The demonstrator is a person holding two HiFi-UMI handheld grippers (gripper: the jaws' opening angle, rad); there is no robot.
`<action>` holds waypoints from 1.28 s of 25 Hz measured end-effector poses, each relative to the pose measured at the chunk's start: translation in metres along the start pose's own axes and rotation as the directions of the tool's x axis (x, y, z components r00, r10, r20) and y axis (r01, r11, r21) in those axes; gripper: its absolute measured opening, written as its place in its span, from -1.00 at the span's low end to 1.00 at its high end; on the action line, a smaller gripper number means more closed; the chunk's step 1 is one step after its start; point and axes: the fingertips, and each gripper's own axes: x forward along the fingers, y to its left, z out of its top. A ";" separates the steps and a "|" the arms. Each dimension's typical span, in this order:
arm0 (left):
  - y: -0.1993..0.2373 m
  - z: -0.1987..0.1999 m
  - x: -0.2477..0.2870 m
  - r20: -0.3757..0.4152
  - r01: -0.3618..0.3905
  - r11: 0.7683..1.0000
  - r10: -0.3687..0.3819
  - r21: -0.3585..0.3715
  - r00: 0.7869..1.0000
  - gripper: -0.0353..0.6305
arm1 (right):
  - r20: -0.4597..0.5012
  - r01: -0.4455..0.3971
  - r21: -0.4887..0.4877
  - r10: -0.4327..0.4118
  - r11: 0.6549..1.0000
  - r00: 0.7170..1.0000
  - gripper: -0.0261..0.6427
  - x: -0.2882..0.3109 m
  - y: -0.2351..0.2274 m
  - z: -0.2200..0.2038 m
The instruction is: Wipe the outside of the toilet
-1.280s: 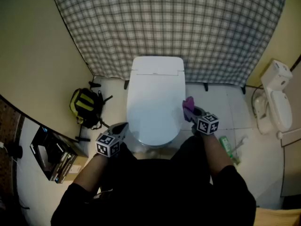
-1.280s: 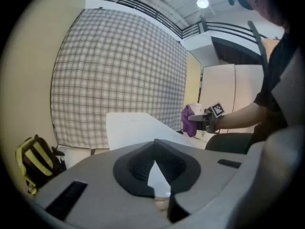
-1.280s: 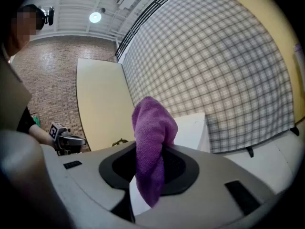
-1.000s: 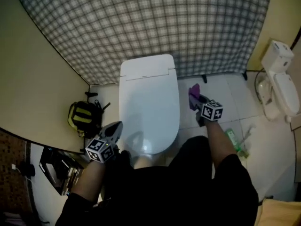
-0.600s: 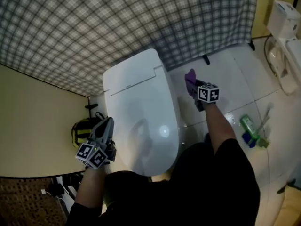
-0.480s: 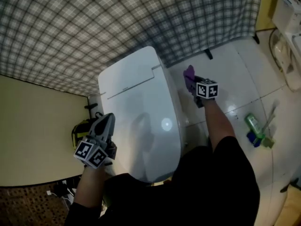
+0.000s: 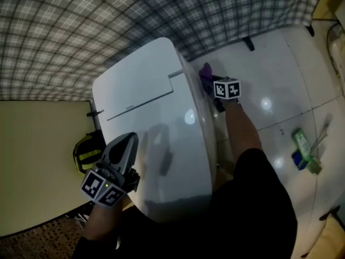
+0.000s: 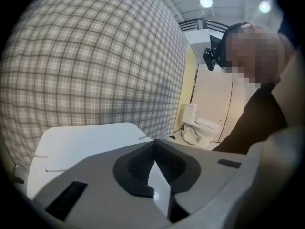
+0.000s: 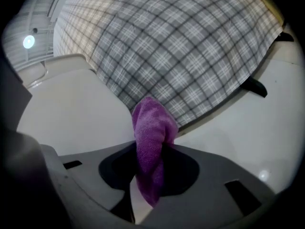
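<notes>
A white toilet (image 7: pixel 145 123) with its lid down fills the middle of the head view, set against a plaid curtain. My right gripper (image 7: pixel 207 82) is shut on a purple cloth (image 7: pixel 205 72) (image 9: pixel 151 132), held low beside the toilet's right flank (image 9: pixel 66 113), close to the rear. The cloth sticks up between the jaws. My left gripper (image 7: pixel 126 142) hovers over the lid's left front edge, jaws shut and empty; the lid (image 8: pixel 81 140) lies just under and beyond it.
A plaid curtain (image 7: pixel 108 15) hangs behind the toilet. A yellow and black backpack (image 7: pixel 86 152) sits on the floor at its left. A green bottle and brush (image 7: pixel 304 147) lie on the white tiles at right. A second toilet (image 8: pixel 200 128) stands far off.
The head view has swung over the toilet. My right gripper has carried the cloth in from the floor side to the toilet's right flank. The left gripper stays at the lid's left front.
</notes>
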 end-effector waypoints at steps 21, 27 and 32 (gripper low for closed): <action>-0.040 -0.014 -0.028 -0.031 -0.020 1.000 0.020 0.022 0.999 -0.88 | -0.157 -0.313 0.337 0.381 0.888 0.911 -0.61 -0.166 0.043 -0.198; -0.027 -0.015 -0.038 -0.030 -0.050 0.999 0.051 0.019 0.998 -0.88 | 0.230 -0.290 0.245 0.235 0.925 0.945 -0.61 -0.075 0.015 0.012; -0.017 -0.013 -0.045 -0.018 -0.064 0.998 0.065 0.016 0.998 -0.88 | 0.181 -0.312 0.278 0.269 0.909 0.946 -0.61 -0.027 0.045 0.040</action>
